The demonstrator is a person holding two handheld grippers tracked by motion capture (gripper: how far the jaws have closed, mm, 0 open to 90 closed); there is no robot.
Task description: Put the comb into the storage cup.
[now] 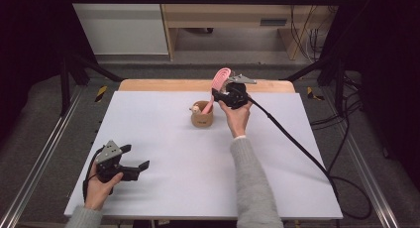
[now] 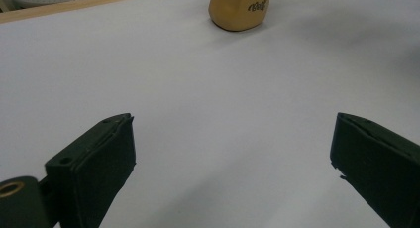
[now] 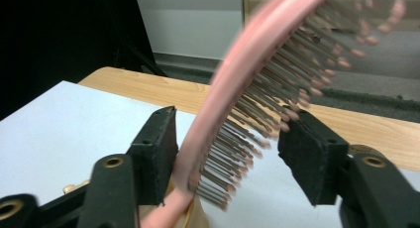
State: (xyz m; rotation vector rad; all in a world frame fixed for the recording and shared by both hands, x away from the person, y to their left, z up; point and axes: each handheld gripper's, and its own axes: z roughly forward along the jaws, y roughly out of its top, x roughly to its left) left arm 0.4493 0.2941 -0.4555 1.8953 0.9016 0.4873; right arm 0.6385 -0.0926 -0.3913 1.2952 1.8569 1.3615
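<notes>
A pink hairbrush (image 1: pixel 221 78) stands handle-down in a tan cup (image 1: pixel 202 118) at the back middle of the white table cover (image 1: pixel 163 139). My right gripper (image 1: pixel 217 95) is just above the cup, with the brush between its jaws. In the right gripper view the brush (image 3: pixel 233 74) is blurred; its back lies near one pad and its bristle tips near the other, and neither pad presses on it, so my right gripper (image 3: pixel 228 139) is open. Near the front left edge my left gripper (image 1: pixel 137 156) rests open with nothing in it. Its view (image 2: pixel 233 143) faces the cup (image 2: pixel 240 10).
A small beige item (image 1: pixel 195 109) also sticks out of the cup. The right gripper's black cable (image 1: pixel 297 143) trails across the right side of the table and off its edge. A wooden table edge (image 1: pixel 163 85) runs behind the cover.
</notes>
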